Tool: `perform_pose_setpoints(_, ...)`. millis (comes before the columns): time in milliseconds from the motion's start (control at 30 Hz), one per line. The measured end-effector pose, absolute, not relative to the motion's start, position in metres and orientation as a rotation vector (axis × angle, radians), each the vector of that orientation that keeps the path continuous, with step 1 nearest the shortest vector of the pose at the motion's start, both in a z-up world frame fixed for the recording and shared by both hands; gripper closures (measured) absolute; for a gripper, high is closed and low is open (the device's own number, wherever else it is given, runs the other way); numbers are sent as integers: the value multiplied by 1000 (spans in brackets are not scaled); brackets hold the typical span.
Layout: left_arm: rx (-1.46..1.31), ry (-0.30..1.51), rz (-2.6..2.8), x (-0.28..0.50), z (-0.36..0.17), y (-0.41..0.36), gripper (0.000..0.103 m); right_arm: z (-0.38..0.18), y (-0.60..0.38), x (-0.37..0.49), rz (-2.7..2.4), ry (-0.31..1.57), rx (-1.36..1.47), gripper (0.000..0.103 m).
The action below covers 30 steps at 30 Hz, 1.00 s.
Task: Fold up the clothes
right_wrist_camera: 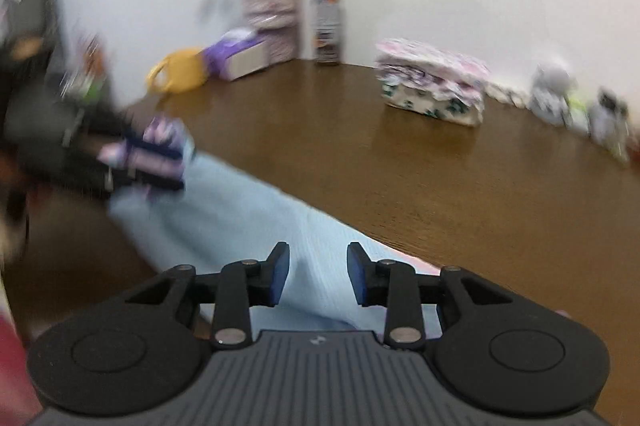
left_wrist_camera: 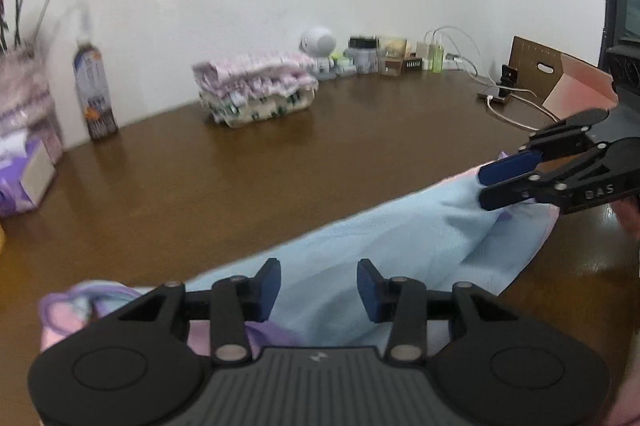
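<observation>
Two folded garments already sit stacked at the far side of the table, near the wall: a pink-patterned piece on top of a cream one with green print. That part of the job reads as finished.

One garment remains in work. The light blue garment lies stretched across the near edge of the table, with pink and lilac trim bunched at its left end. It is not yet a compact fold; it looks elongated and creased, so at least one more fold and the transfer to the stack appear outstanding.

Left tongs: parted, pads clear of the cloth, which lies beneath and between them without being pinched. Released.

Right tongs: parted likewise in their own view, cloth passing under the gap. In the left wrist view their tips sit at the garment's right end with only a narrow gap showing; no pinch on the cloth is evident. Judged released.

No further unfolded clothes are visible. Bottle, tissue pack and small clutter along the wall stand well apart from the work.
</observation>
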State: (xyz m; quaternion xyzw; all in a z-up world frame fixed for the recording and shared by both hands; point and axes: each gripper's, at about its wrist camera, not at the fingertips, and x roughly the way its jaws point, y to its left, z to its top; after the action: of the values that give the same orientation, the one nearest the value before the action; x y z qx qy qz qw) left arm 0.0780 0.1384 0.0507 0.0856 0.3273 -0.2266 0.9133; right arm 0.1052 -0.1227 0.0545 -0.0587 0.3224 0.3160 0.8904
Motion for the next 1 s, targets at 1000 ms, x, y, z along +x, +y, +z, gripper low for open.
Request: perform_pose_setpoints(1000, 26, 636, -360, 64, 42, 166, 61, 13, -76, 106, 498, 671, -112, 79)
